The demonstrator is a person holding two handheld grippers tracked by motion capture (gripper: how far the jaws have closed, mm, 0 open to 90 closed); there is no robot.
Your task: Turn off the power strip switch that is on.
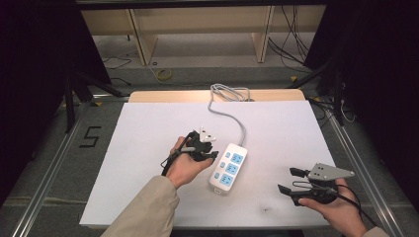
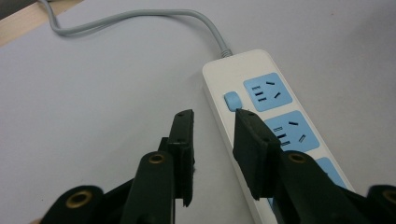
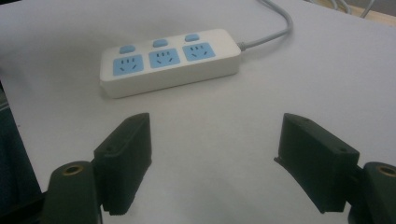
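Both tongs are mine: left gripper (image 2: 214, 140) hovers with jaws parted and holding nothing, one jaw over the strip's (image 2: 261, 79) near edge by a blue switch (image 2: 230, 100). Right gripper (image 3: 215, 158) gapes wide, well apart from the strip mid-table (image 1: 148, 123).

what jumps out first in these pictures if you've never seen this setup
A white power strip with three blue sockets lies near the middle of the white table, its grey cable running off toward the far edge. The left gripper sits right beside the strip with its jaws partly open and nothing between them, one jaw tip close to a blue switch. The right gripper waits off to the right with its jaws open wide.
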